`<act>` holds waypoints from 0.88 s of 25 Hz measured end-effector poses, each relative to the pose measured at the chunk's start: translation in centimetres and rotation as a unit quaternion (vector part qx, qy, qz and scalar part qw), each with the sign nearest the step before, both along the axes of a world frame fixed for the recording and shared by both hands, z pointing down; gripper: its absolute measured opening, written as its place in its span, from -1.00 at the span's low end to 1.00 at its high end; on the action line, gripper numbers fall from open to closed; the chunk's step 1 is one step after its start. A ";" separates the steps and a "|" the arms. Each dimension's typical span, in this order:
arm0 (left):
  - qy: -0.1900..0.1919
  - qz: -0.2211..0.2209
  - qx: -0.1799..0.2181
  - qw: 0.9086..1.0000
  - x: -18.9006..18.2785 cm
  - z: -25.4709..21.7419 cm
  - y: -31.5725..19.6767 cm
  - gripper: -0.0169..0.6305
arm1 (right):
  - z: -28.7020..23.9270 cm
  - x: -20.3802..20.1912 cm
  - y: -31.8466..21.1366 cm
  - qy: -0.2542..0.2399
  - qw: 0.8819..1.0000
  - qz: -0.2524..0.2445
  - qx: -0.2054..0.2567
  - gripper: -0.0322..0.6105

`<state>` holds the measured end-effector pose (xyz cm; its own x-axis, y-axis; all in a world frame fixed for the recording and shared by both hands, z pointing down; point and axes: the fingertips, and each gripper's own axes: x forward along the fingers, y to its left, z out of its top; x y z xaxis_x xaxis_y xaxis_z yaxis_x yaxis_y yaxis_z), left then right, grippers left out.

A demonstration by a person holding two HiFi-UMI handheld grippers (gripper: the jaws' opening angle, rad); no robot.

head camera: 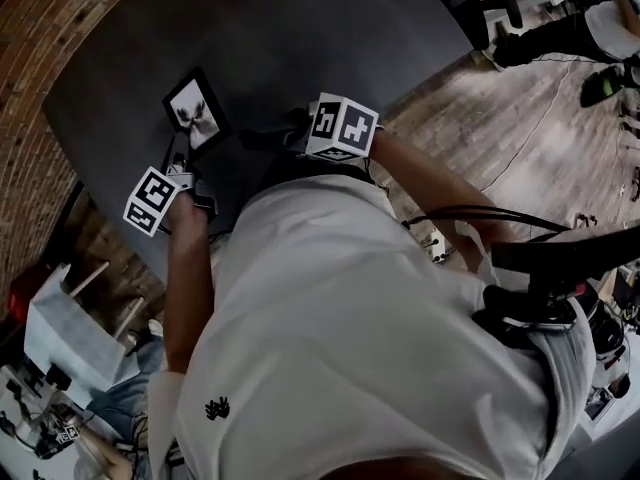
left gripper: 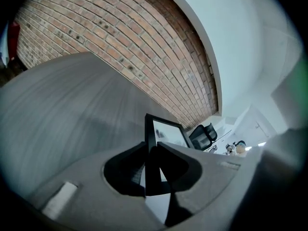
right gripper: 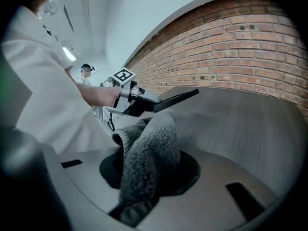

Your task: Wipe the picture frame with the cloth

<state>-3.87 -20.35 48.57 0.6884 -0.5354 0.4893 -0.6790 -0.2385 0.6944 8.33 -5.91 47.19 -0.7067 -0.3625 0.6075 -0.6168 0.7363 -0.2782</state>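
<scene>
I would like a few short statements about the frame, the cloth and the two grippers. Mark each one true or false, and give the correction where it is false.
1. The left gripper grips the frame by its edge. True.
2. The right gripper is empty. False: it is shut on a grey cloth.
3. The wall beside the table is brick. True.
4. The frame has a white border. False: its border is black.
</scene>
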 end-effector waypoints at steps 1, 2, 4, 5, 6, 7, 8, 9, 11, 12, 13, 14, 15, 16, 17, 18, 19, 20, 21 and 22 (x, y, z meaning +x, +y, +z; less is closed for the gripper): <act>-0.005 -0.002 -0.001 1.000 0.4 0.4 0.0 -0.71 | 0.5 0.5 0.9 0.007 1.000 0.007 -0.004 -0.62; -0.009 -0.004 -0.002 1.000 0.8 0.8 -0.2 -0.71 | 0.9 0.9 1.6 0.013 1.000 0.017 -0.008 -0.62; -0.016 -0.010 -0.006 1.000 1.3 1.7 -0.8 -0.71 | 1.4 1.8 2.4 0.016 0.999 0.042 -0.017 -0.62; -0.020 -0.012 -0.008 1.000 1.7 2.2 -1.1 -0.71 | 1.6 2.2 2.7 0.015 0.998 0.055 -0.020 -0.62; -0.023 -0.012 -0.010 1.000 2.1 2.6 -1.3 -0.71 | 1.7 2.7 2.9 0.016 0.997 0.068 -0.022 -0.62; -0.025 -0.011 -0.013 1.000 2.6 3.1 -1.6 -0.71 | 1.8 3.3 3.2 0.017 0.996 0.081 -0.023 -0.62; -0.028 -0.011 -0.015 0.999 3.2 3.6 -1.8 -0.71 | 1.9 4.0 3.4 0.019 0.995 0.094 -0.023 -0.62; -0.033 -0.010 -0.017 0.999 3.8 4.0 -2.1 -0.71 | 2.0 4.7 3.7 0.022 0.994 0.106 -0.024 -0.62; -0.049 -0.009 -0.017 0.999 5.2 5.1 -2.6 -0.71 | 2.3 6.3 4.2 0.026 0.991 0.130 -0.025 -0.62; -0.056 -0.010 -0.019 0.998 5.8 5.6 -2.8 -0.71 | 2.3 7.2 4.5 0.027 0.989 0.141 -0.026 -0.62; -0.062 -0.014 -0.024 0.998 6.5 6.2 -2.9 -0.71 | 2.4 8.0 4.7 0.026 0.988 0.151 -0.027 -0.62; -0.066 -0.019 -0.030 0.997 7.1 6.8 -3.0 -0.71 | 2.4 8.9 4.9 0.024 0.986 0.160 -0.029 -0.62; -0.071 -0.025 -0.037 0.997 7.7 7.4 -3.1 -0.71 | 2.5 9.7 5.2 0.022 0.985 0.167 -0.031 -0.62; -0.075 -0.030 -0.043 0.996 8.3 8.0 -3.1 -0.71 | 2.6 10.5 5.4 0.022 0.984 0.173 -0.032 -0.62; -0.080 -0.033 -0.047 0.995 9.0 8.5 -3.2 -0.71 | 2.6 11.3 5.6 0.021 0.983 0.178 -0.032 -0.62; -0.085 -0.035 -0.050 0.995 9.6 9.0 -3.1 -0.71 | 2.7 12.1 5.9 0.021 0.983 0.181 -0.032 -0.62; -0.090 -0.037 -0.053 0.994 10.3 9.4 -3.1 -0.71 | 2.8 12.9 6.1 0.020 0.982 0.184 -0.032 -0.62; -0.095 -0.040 -0.055 0.993 10.9 9.8 -3.0 -0.71 | 2.9 13.7 6.3 0.019 0.982 0.186 -0.033 -0.62; -0.101 -0.044 -0.056 0.992 11.4 10.1 -3.0 -0.71 | 3.0 14.5 6.4 0.017 0.981 0.188 -0.034 -0.62; -0.108 -0.047 -0.054 0.992 11.9 10.3 -3.1 -0.71 | 3.1 15.3 6.5 0.015 0.981 0.191 -0.035 -0.62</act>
<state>8.05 -23.44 58.89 0.5113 -0.5287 0.6775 -0.8300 -0.0996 0.5488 23.58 0.57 50.34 -0.5097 -0.5536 0.6586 -0.8521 0.4303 -0.2979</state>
